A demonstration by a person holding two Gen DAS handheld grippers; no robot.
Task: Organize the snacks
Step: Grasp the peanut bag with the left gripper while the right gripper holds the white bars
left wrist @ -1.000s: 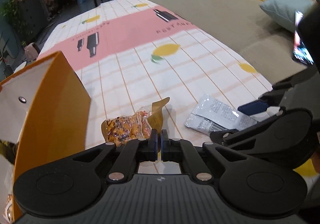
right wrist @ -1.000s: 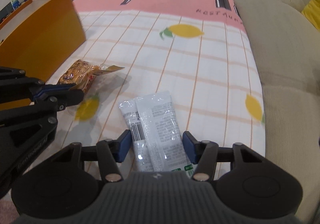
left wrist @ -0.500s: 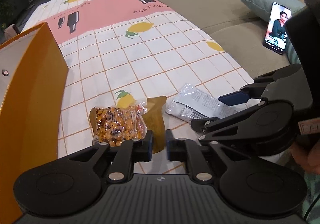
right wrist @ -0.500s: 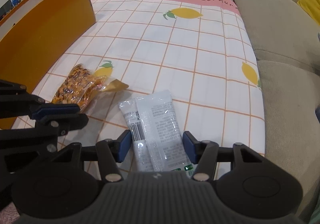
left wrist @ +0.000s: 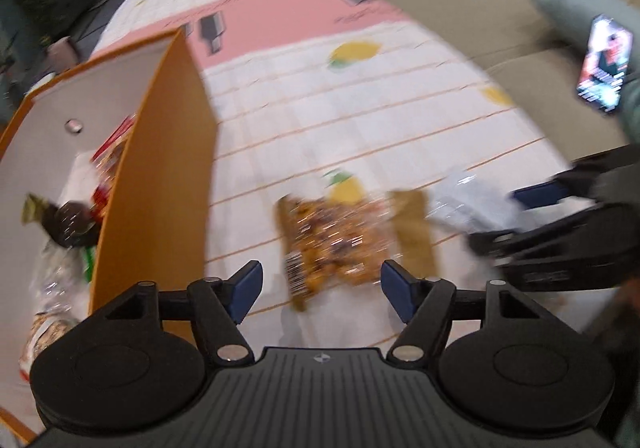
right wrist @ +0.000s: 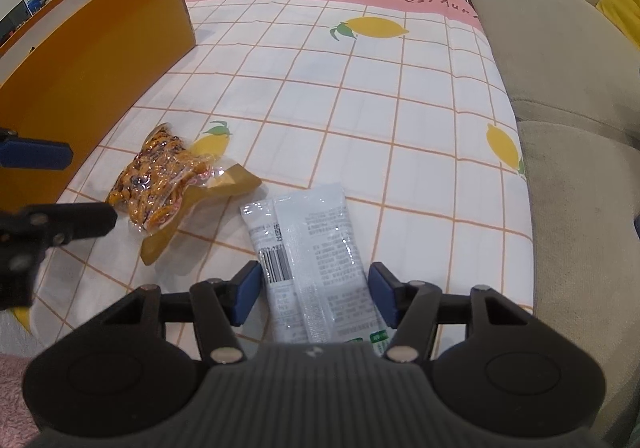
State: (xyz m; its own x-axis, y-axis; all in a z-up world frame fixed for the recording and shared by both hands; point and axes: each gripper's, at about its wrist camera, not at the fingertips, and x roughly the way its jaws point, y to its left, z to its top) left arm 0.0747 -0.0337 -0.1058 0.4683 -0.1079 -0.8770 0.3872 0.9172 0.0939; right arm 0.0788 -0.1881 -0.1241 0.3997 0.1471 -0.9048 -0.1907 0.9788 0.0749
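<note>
Two snack packets lie on our worktop (right wrist: 420, 96). Our left tongs (left wrist: 322, 290) are opening over the orange packet (left wrist: 332, 244), not touching it. Our right tongs (right wrist: 314, 294) are opening around the white packet (right wrist: 316, 248).

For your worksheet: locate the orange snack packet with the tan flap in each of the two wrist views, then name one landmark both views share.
Left wrist view: the orange snack packet lies lower centre, blurred, just beyond the left tool's blue fingers.
Right wrist view: the same packet lies left of centre, left of the white packet.
Shared landmark: the orange box, on the packet's left in both views.
</note>
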